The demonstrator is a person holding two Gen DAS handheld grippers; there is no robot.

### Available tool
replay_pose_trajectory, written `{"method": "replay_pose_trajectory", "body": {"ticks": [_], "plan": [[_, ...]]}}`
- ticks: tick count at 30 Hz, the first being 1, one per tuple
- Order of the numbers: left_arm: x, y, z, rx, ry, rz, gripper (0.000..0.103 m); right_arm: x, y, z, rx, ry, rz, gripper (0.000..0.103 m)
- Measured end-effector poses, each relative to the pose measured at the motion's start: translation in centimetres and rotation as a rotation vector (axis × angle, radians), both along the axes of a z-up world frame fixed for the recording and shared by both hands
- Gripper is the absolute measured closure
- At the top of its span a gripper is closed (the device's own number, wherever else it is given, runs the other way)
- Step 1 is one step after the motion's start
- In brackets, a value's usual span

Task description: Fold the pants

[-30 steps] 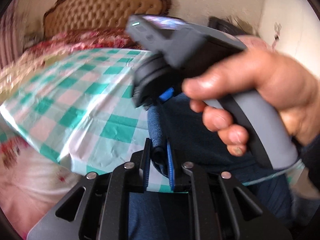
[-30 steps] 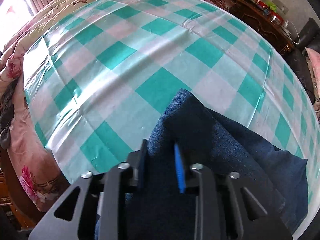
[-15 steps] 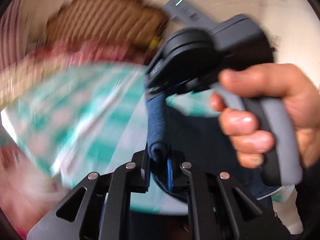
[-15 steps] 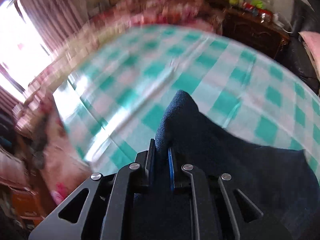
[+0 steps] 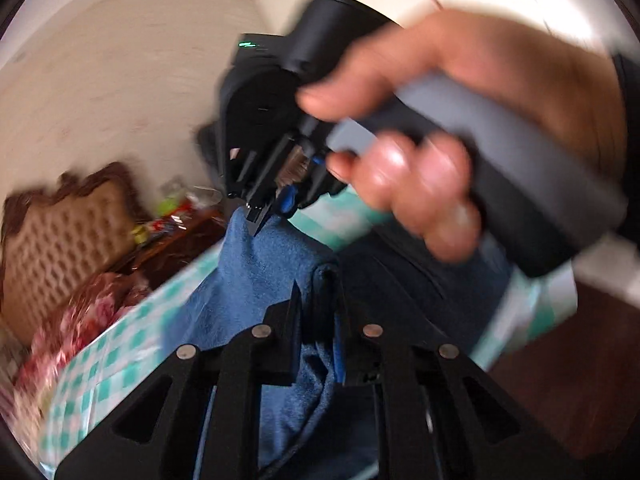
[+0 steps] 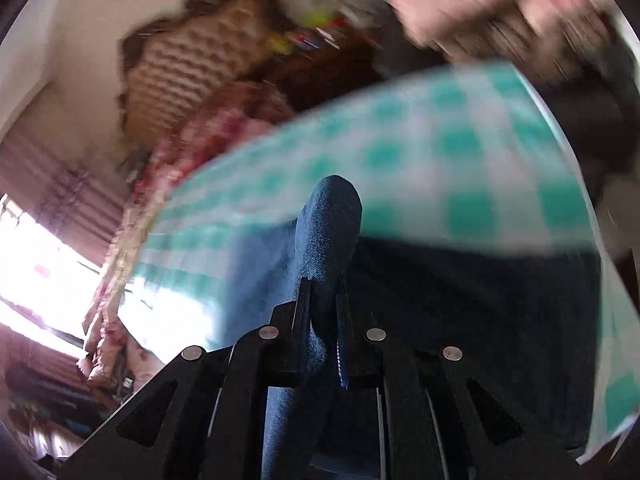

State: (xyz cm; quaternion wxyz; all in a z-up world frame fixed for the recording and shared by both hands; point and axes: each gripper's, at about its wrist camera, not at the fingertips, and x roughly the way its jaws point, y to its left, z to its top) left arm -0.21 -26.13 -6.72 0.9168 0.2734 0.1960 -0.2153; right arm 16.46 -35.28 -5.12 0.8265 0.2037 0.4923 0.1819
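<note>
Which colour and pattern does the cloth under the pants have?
The cloth is checked in teal green and white. It shows best in the right wrist view, under the dark blue pants.

Cream walls [image 5: 120, 60], tufted tan headboard [image 5: 60, 232] – floral bedding [image 5: 92, 312], dark wooden cabinet [image 5: 176, 244], bright window [image 6: 36, 280]

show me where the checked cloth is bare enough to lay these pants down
Bare checked cloth lies beyond the pants, stretching toward the flowered bedding. Nearer, it is crowded: dark denim covers the cloth, pinched in both the left gripper and right gripper. The picture is blurred, so edges are uncertain.
</note>
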Motion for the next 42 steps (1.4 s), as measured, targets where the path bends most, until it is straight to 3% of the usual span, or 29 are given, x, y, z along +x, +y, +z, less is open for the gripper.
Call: {"method": "replay_pose_trajectory", "body": {"ticks": [3,5,7,8,10,11,12,15,18,22,23,29,31,34,39,42], "plan": [[0.1,-2.5,-4.8,0.143,0.016,-0.031,0.088,0.2,-2.1,-5.6,-0.011,0.107,-0.027,0.08],[-0.1,-3.5,-6.4,0.205,-0.017,-0.036,0.083,0.2,-2.6,-6.8,0.02,0.119,-0.024,0.078],[-0.3,-3.7,-7.1,0.245,-0.049,-0.037,0.058,0.2,-3.0,-6.9,0.044,0.116,-0.02,0.071],[-0.3,-3.8,-7.3,0.253,-0.068,-0.037,0.058,0.3,-3.0,-6.8,0.043,0.109,-0.021,0.055],[-0.3,-4.0,-7.9,0.271,-0.074,-0.034,0.059,0.6,-2.8,-6.1,0.037,0.082,-0.019,0.042],[0.0,-3.9,-8.3,0.275,-0.068,-0.038,0.063,0.8,-2.6,-6.0,0.037,0.076,-0.008,0.042],[-0.3,-4.2,-8.6,0.278,-0.058,-0.041,0.076,1.1,-2.5,-6.1,0.038,0.076,0.0,0.042],[-2.6,-5.5,-8.9,0.287,-0.061,-0.04,0.083,2.1,-1.8,-6.2,-0.02,0.081,0.018,0.042],[-2.8,-5.6,-9.1,0.3,-0.073,-0.045,0.085,2.7,-0.9,-6.3,-0.084,0.083,0.039,0.05],[-3.0,-5.5,-8.8,0.311,-0.1,-0.041,0.091,3.1,0.1,-5.9,-0.156,0.082,0.066,0.089],[-3.4,-5.6,-8.2,0.309,-0.123,-0.03,0.091,3.0,0.1,-5.0,-0.136,0.066,0.082,0.093],[-4.7,-6.7,-2.8,0.256,-0.257,-0.036,0.092,0.6,-3.0,2.3,-0.073,-0.091,0.081,0.094],[-4.8,-8.1,-2.1,0.243,-0.278,-0.074,0.092,0.0,-4.7,3.1,-0.069,-0.109,0.057,0.094],[-4.9,-10.2,-3.3,0.254,-0.262,-0.134,0.092,-0.1,-8.0,1.6,-0.06,-0.076,0.004,0.094],[-4.4,-13.0,-7.6,0.337,-0.157,-0.204,0.092,0.5,-10.8,-4.9,-0.076,0.045,-0.042,0.094],[-4.2,-13.4,-7.7,0.342,-0.155,-0.206,0.092,0.0,-11.2,-4.4,-0.047,0.028,-0.044,0.094]]}}
